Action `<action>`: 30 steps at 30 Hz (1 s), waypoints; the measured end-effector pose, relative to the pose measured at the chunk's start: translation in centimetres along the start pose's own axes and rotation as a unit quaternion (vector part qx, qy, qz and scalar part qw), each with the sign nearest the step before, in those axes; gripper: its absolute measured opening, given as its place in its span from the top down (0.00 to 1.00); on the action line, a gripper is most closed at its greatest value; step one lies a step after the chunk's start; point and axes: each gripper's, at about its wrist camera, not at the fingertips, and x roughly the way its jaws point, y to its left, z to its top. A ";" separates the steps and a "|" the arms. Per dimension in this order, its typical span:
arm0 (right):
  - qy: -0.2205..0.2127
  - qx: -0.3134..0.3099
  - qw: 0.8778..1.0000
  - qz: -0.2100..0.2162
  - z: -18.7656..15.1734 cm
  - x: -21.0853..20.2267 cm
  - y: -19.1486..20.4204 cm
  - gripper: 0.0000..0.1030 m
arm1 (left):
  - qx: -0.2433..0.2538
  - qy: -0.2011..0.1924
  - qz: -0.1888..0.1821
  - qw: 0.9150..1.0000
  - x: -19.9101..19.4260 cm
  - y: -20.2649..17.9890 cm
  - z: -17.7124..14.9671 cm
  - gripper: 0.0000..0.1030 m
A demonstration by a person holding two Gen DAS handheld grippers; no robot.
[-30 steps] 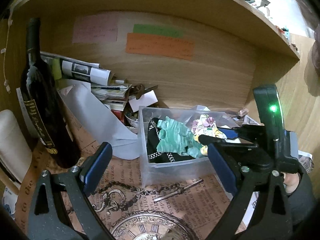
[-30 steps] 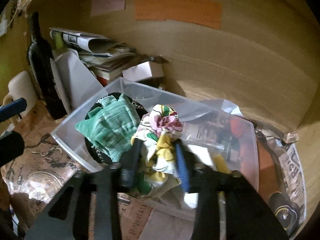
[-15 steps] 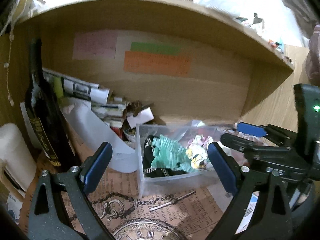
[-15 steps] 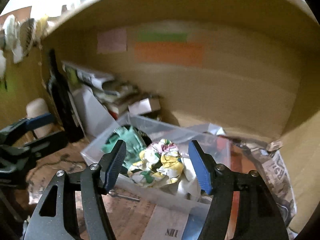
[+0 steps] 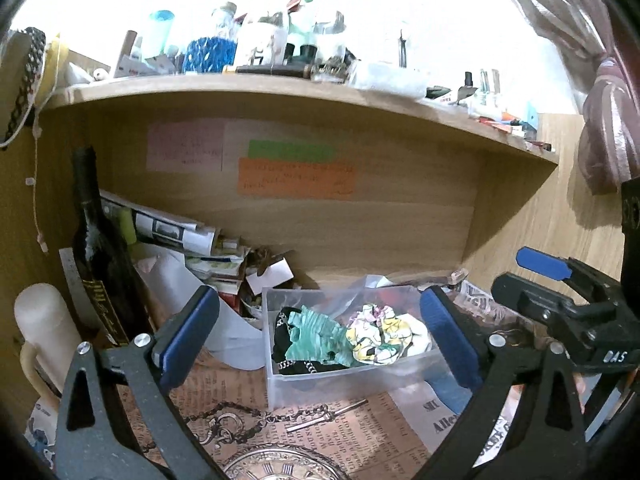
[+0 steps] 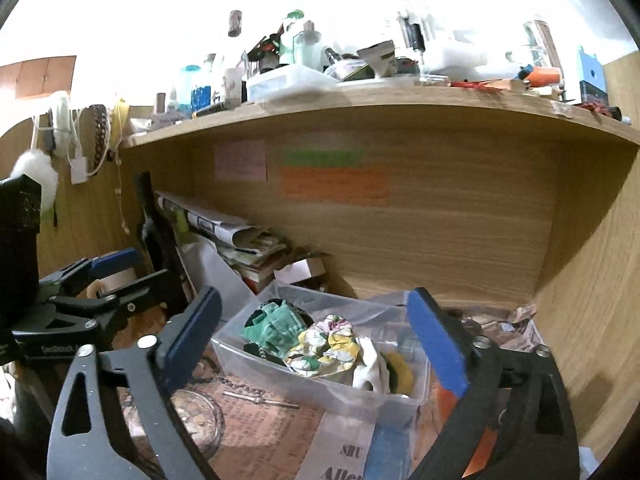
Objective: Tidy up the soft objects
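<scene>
Both tools hang spread and empty above the desk: the left gripper (image 5: 316, 332) and the right gripper (image 6: 316, 334), neither touching anything. Just past them sits the clear plastic box (image 6: 384, 400), holding the green cloth (image 6: 276, 326) and the flowered cloth (image 6: 328, 350) side by side. I'd say the sorting looks close to done; anything else soft should be dropped in from above, clear of the box rim. Behind stand a dark bottle (image 5: 100, 280) and stacked papers (image 5: 192, 240).
</scene>
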 end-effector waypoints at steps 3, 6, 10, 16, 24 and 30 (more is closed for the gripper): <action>-0.006 0.003 1.000 -0.002 -0.3 -0.5 0.1 0.02 | 0.006 -0.006 0.001 1.000 -0.7 -0.4 0.1 0.00; -0.011 0.007 1.000 -0.006 -0.3 -1.1 0.2 0.00 | 0.010 -0.011 0.002 1.000 -1.0 -0.7 0.1 0.00; -0.019 0.010 1.000 -0.009 -0.3 -1.8 0.1 0.00 | 0.014 -0.014 0.003 1.000 -1.4 -1.1 0.2 0.00; -0.024 0.013 1.000 -0.010 -0.3 -2.4 0.0 0.00 | 0.016 -0.014 0.004 1.000 -1.5 -1.4 0.1 0.00; -0.027 0.014 1.000 -0.008 -0.3 -2.8 0.1 0.00 | 0.016 -0.014 0.003 1.000 -1.6 -1.3 0.1 0.00; -0.028 0.015 0.999 -0.008 -0.3 -2.9 0.2 0.00 | 0.017 -0.014 0.001 1.000 -1.6 -1.2 0.1 0.00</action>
